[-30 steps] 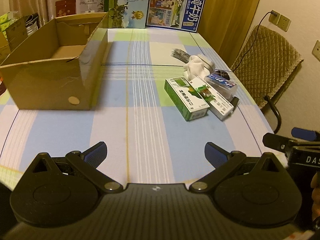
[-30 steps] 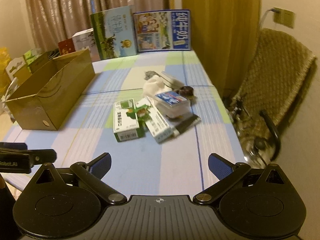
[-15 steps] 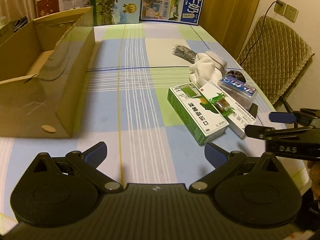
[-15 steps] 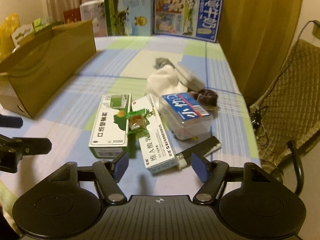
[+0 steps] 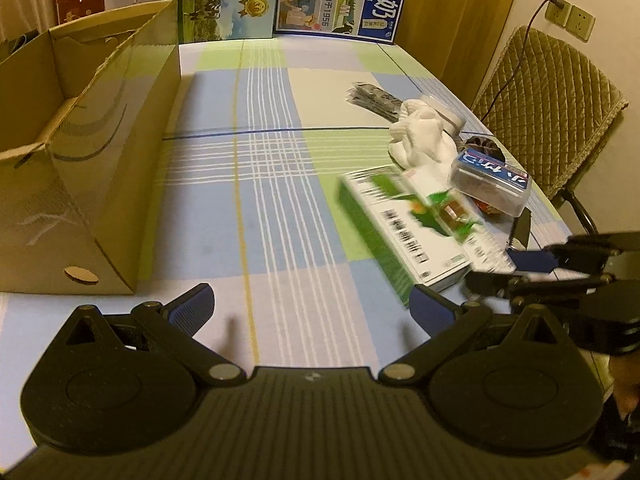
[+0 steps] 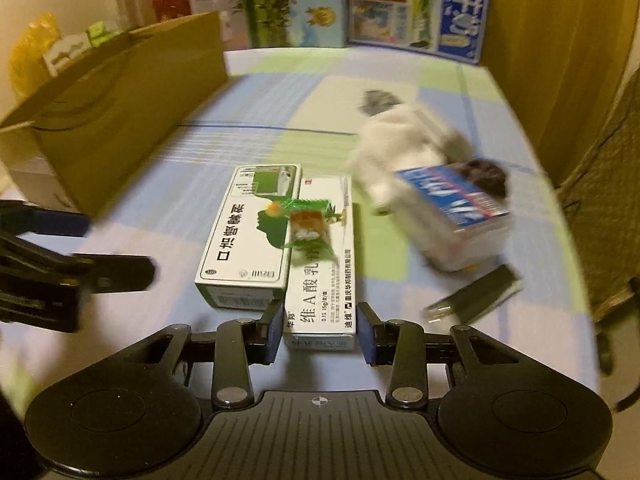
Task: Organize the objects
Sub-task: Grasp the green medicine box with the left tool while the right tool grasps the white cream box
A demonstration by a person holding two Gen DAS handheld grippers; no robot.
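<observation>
White "维A酸乳膏" box [image 6: 321, 288] between part-open right hand-held gripper [image 6: 320, 332] pads; left hand-held gripper [image 5: 310, 306] wide, empty.

a cluster of small items lies on a checked tablecloth: a green and white medicine box [image 6: 250, 236] flat, side by side and touching a narrower white ointment box [image 6: 323, 264], with a green-wrapped candy [image 6: 307, 222] resting across both. just right, a crumpled white cloth [image 6: 394, 152], a clear plastic box with a blue label [image 6: 460, 210], a dark flat packet [image 5: 374, 98] and a black usb stick [image 6: 474, 296]. an open cardboard box [image 5: 84, 148] stands well apart at left
</observation>
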